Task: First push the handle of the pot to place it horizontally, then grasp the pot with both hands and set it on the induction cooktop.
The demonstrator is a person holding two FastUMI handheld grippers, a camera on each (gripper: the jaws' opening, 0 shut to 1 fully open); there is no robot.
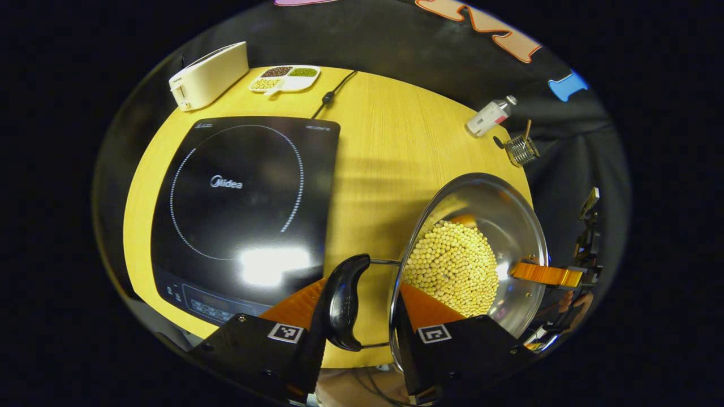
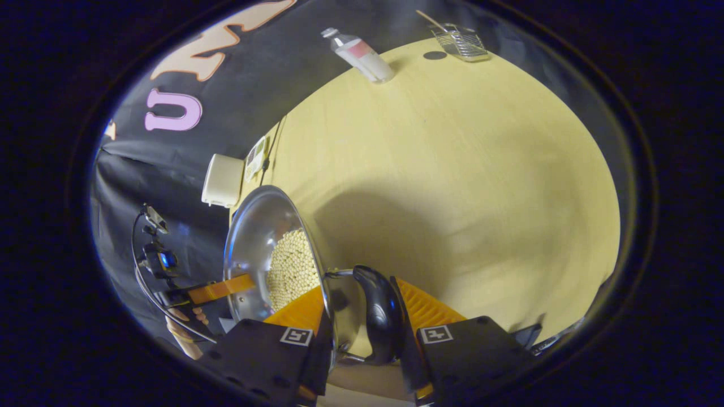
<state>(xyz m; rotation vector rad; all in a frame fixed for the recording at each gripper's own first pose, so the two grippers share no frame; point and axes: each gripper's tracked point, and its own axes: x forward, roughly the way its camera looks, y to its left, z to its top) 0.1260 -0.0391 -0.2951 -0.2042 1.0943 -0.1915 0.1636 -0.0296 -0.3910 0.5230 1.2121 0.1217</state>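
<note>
I see the worktop [image 1: 384,147] carrying the induction cooktop [image 1: 243,209] at left, the pot [image 1: 475,249] of pale beans well to its right. My left tongs [image 1: 362,316] straddle handle [image 1: 345,302] and rim; right tongs [image 2: 362,322] likewise on the far handle [image 2: 380,314]. Neither looks clamped. I should close squarely, lift level.

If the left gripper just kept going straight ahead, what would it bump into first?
Probably bare table. The left gripper straddles the pot's handle and rim, and the way ahead looks free between the cooktop and pot, though depth is unclear.
</note>
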